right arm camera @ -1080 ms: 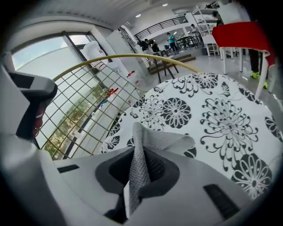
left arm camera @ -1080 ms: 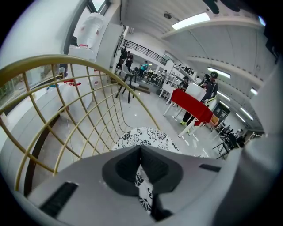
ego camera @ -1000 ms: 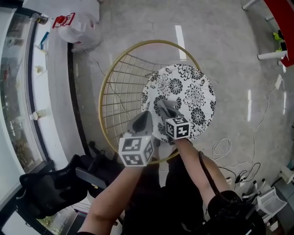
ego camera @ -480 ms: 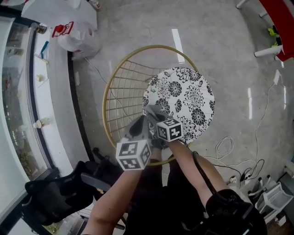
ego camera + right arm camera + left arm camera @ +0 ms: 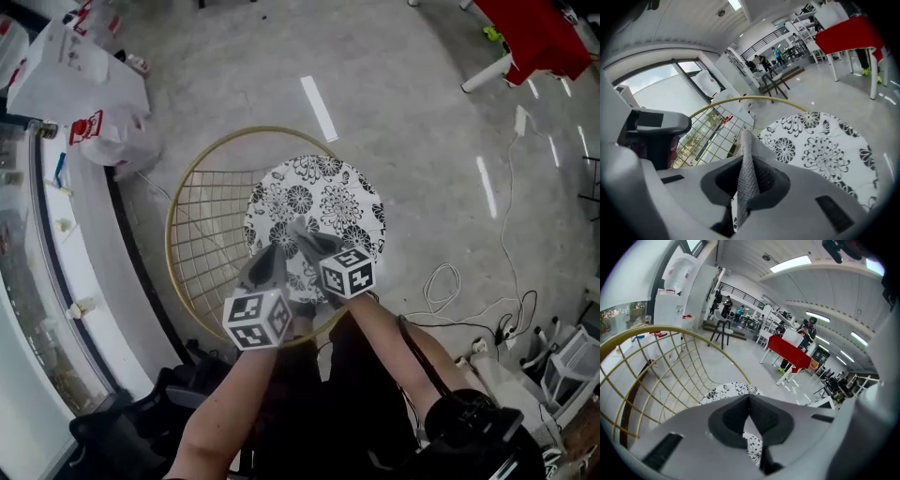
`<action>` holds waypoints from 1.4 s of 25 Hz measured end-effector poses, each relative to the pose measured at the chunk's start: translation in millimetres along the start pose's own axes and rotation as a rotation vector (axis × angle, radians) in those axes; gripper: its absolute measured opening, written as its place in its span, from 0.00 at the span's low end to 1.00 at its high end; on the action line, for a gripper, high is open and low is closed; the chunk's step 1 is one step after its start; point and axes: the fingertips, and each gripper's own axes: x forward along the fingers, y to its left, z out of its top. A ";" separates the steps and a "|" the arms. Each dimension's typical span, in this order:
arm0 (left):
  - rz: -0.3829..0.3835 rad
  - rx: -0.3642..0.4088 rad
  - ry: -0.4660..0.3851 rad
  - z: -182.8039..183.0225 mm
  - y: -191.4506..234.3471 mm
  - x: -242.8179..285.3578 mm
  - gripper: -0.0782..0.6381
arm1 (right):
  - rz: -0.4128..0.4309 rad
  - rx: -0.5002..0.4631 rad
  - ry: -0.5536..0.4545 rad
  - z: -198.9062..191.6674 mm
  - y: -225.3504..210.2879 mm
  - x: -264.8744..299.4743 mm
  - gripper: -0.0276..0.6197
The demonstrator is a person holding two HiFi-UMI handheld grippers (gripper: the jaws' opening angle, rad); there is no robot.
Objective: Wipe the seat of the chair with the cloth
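While over the floral seat (image 5: 825, 145), grey cloth (image 5: 746, 146) pinched in the right hand-held gripper (image 5: 747, 180).

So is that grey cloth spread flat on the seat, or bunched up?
Bunched up: the cloth is pinched into a narrow fold between the right gripper's jaws, not spread flat.
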 end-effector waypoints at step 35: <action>0.007 -0.073 0.129 -81.9 -13.6 38.0 0.12 | -0.344 -0.031 0.105 -77.7 -149.7 -71.2 0.08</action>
